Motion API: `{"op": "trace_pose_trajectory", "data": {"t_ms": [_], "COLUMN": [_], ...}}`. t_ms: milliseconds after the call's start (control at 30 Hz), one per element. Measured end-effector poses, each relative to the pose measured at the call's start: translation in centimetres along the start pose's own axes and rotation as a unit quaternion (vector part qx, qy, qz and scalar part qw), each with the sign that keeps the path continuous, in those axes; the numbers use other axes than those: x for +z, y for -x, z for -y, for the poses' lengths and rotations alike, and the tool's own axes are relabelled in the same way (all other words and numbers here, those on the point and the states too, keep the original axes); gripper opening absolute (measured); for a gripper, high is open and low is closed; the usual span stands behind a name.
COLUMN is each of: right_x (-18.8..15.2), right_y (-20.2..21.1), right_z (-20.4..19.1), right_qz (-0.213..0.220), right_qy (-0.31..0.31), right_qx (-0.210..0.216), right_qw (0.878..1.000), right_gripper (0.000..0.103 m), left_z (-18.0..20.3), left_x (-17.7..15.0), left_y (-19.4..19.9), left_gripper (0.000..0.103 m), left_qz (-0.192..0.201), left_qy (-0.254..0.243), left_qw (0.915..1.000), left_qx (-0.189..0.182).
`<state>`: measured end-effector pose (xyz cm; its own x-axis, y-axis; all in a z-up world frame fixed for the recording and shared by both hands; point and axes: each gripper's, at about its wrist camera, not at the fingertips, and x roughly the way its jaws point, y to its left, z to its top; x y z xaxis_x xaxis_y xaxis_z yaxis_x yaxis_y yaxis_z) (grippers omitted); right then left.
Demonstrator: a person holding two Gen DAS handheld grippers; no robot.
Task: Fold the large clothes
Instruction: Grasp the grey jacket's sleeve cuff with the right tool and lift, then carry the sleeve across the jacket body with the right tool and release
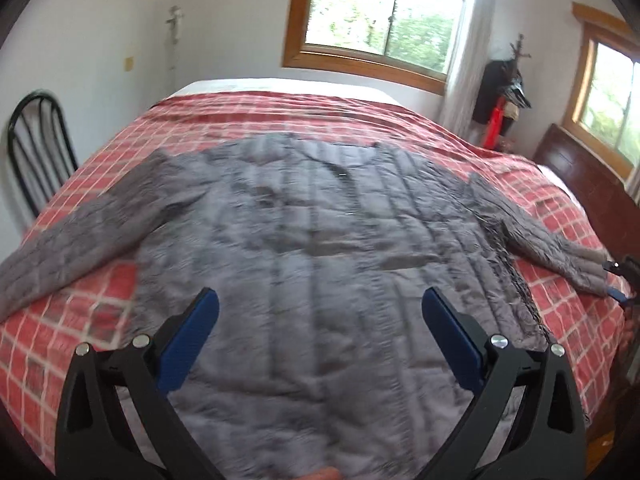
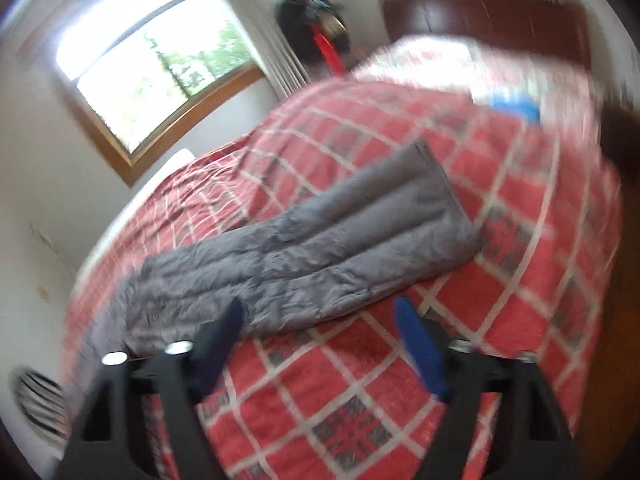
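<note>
Grey quilted jacket [image 1: 320,216] of matt, crinkled puffy cloth, red plaid bedspread [image 1: 80,344] of soft woven fabric, glossy dark wooden headboard [image 1: 580,176], varnished wood window frame [image 1: 296,40] at 12 o'clock, black metal chair [image 1: 36,148]

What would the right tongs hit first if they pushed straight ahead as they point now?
Most likely the jacket's grey sleeve, which lies across the red plaid bedspread just ahead of the open right tongs. The view is blurred, so depth is uncertain; pointed slightly lower, they would meet the bedspread first.

A black chair [image 1: 38,152] stands beside the plaid bedspread [image 1: 260,116].
</note>
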<state>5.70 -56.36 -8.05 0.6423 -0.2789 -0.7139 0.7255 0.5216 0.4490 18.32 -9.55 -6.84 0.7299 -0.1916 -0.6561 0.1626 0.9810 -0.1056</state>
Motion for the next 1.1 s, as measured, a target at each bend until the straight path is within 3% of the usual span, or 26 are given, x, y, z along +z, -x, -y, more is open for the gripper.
{"op": "trace_pose_trajectory", "data": {"t_ms": [200, 300, 467, 533, 567, 633, 733, 833, 1100], "right_x": [1.0, 1.0, 1.5, 1.6, 1.7, 2.0, 2.6, 3.2, 3.8], "right_y": [-3.1, -4.6, -5.5, -5.5, -5.2, -5.2, -5.6, -5.1, -0.5], "right_z": [3.9, 4.7, 5.3, 5.1, 5.0, 3.8, 2.4, 0.4, -9.1], "right_qz": [-0.020, -0.033, -0.006, 0.008, 0.015, 0.024, 0.028, 0.041, 0.097], "right_qy": [-0.064, -0.077, -0.112, -0.115, -0.111, -0.084, -0.053, -0.021, 0.093], "right_qx": [-0.011, -0.008, 0.016, 0.030, 0.032, 0.028, 0.007, -0.002, 0.027], "right_qw": [0.998, 0.996, 0.994, 0.993, 0.993, 0.996, 0.998, 0.999, 0.991], "right_gripper": [0.060, 0.051, 0.051, 0.042, 0.032, 0.021, 0.013, 0.011, 0.010], "left_z": [1.1, 1.3, 0.5, -0.2, -0.6, -1.3, -2.0, -2.2, -3.4], "left_x": [1.7, 3.6, 4.4, 4.2, 4.1, 3.8, 3.9, 3.9, 4.3], "left_y": [-3.2, -4.5, -6.5, -7.5, -7.9, -8.3, -8.5, -8.4, -8.8], "left_gripper": [0.100, 0.100, 0.100, 0.100, 0.100, 0.100, 0.100, 0.100, 0.100], "left_qz": [-0.010, -0.010, -0.013, -0.024, -0.029, -0.029, -0.021, -0.020, -0.044], "left_qy": [-0.010, -0.022, -0.036, -0.028, -0.021, -0.008, 0.003, 0.004, -0.008], "left_qw": [0.9999, 0.9997, 0.9992, 0.9991, 0.9992, 0.9994, 0.9997, 0.9996, 0.9980], "left_qx": [-0.007, -0.003, 0.015, 0.020, 0.020, 0.018, 0.012, 0.019, 0.045]}}
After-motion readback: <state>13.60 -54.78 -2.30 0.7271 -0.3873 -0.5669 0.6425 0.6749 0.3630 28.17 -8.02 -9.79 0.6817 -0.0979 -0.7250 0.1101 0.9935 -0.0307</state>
